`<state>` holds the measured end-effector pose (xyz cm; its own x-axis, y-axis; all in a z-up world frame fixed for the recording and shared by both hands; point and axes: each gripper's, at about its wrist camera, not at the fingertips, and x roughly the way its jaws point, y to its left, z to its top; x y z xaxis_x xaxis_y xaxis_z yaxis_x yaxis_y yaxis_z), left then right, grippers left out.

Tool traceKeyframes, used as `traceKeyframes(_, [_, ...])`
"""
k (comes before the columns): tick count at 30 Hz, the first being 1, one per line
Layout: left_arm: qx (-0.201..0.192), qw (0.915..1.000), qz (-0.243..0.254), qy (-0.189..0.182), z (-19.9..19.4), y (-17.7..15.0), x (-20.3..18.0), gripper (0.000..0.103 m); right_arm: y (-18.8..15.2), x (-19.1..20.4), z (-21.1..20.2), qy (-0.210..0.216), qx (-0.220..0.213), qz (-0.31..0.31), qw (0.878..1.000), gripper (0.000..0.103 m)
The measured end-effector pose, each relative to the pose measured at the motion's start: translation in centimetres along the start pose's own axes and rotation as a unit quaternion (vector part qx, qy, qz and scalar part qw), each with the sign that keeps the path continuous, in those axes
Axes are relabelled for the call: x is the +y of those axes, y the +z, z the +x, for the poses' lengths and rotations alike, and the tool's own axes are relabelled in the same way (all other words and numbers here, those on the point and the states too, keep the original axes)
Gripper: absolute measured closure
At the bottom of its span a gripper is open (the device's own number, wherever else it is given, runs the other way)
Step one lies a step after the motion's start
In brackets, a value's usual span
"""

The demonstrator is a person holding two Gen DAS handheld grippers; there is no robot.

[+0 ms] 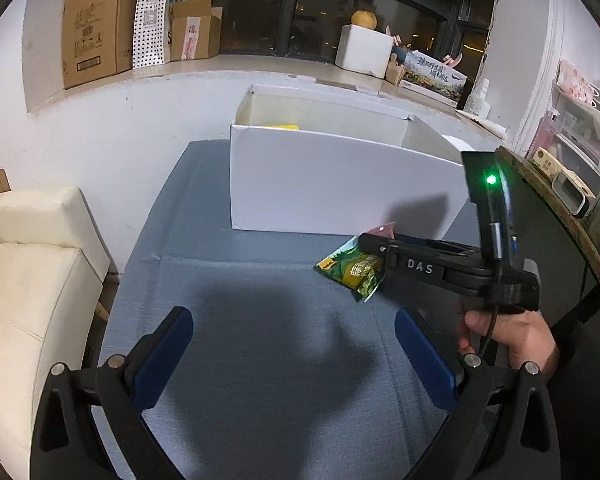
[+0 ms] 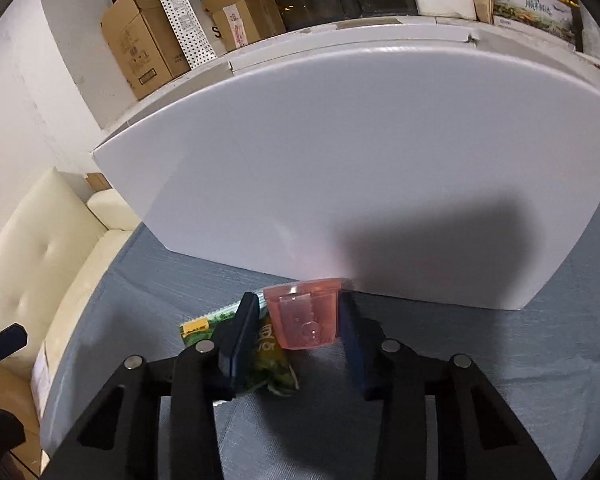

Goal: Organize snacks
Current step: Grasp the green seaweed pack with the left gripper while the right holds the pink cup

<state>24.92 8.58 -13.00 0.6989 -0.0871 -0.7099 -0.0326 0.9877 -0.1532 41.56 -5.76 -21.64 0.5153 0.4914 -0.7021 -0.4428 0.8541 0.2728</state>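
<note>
Left wrist view: the left gripper hangs over the blue cloth of the table, its blue pads set wide apart with nothing between them. To its right, a hand holds the right gripper, which reaches toward the foot of the white box. A green packet lies flat on the cloth under the tip of that gripper, just in front of the box. A corner of a pink cup shows at the fingertips. The box stands open at the top; something yellow shows just over its near wall.

Right wrist view: the right gripper has its jaws drawn narrow around the pink cup, which sits tilted, its rim toward the box. The right pad lies against the cup's side; the left pad stands close to the other side, but whether it presses the cup cannot be told. The green packet lies partly under the left pad and beneath the cup. Both snacks lie on the cloth, outside the box, near its front wall. A cream sofa stands to the left of the table.
</note>
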Motion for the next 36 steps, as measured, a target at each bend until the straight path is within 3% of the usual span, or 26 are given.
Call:
traceKeyframes(9, [0.009,0.9998,0.015,-0.001,2.6,1.1,-1.1,0.000,-0.3,-1.3,-3.9,0.010,-0.033,0.016,0.999,0.063])
traceKeyframes(17, [0.032,0.9976,0.058,-0.021,7.5,2.1,-4.9,0.000,-2.0,-3.5,-10.2,0.007,-0.067,0.025,0.997,0.063])
traceKeyframes(23, [0.052,0.9935,0.100,-0.014,11.4,2.2,-7.8,0.000,-3.9,-5.3,-13.1,0.009,-0.078,0.054,0.995,0.063])
traceKeyframes(30, [0.074,0.9933,0.089,0.000,14.2,2.8,-7.9,0.001,-5.0,-6.4,-14.3,0.010,-0.086,0.071,0.994,0.063])
traceKeyframes(32, [0.072,0.9929,0.095,0.001,14.3,2.8,-8.1,0.008,-5.2,-6.7,-14.2,0.013,-0.086,0.077,0.993,0.063])
traceKeyframes(34, [0.063,0.9930,0.099,0.008,14.0,2.9,-8.1,0.029,-5.4,-6.8,-14.2,0.013,-0.087,0.079,0.993,0.063])
traceKeyframes(36, [0.061,0.9933,0.098,0.003,13.8,2.9,-8.1,0.036,-5.6,-6.9,-14.1,0.017,-0.086,0.081,0.993,0.063])
